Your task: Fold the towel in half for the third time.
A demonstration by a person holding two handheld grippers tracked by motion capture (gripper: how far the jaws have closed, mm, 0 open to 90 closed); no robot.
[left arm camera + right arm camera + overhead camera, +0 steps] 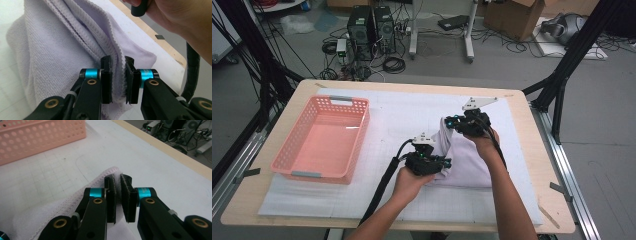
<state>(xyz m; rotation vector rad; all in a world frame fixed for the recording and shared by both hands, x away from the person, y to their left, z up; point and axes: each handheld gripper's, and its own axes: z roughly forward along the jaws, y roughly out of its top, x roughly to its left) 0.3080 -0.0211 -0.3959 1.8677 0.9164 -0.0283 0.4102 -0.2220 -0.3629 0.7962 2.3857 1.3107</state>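
Note:
A pale lilac towel lies folded on the white mat, right of centre. My left gripper is shut on the towel's near-left edge; in the left gripper view its pads clamp several stacked hems of the towel at the left gripper. My right gripper is shut on the far corner, lifted a little off the mat. In the right gripper view the right gripper pinches the towel's folded edge between its pads.
A pink perforated basket stands empty at the left of the mat; its wall shows in the right gripper view. The wooden table edge runs along the right. Cables, computers and boxes lie on the floor beyond.

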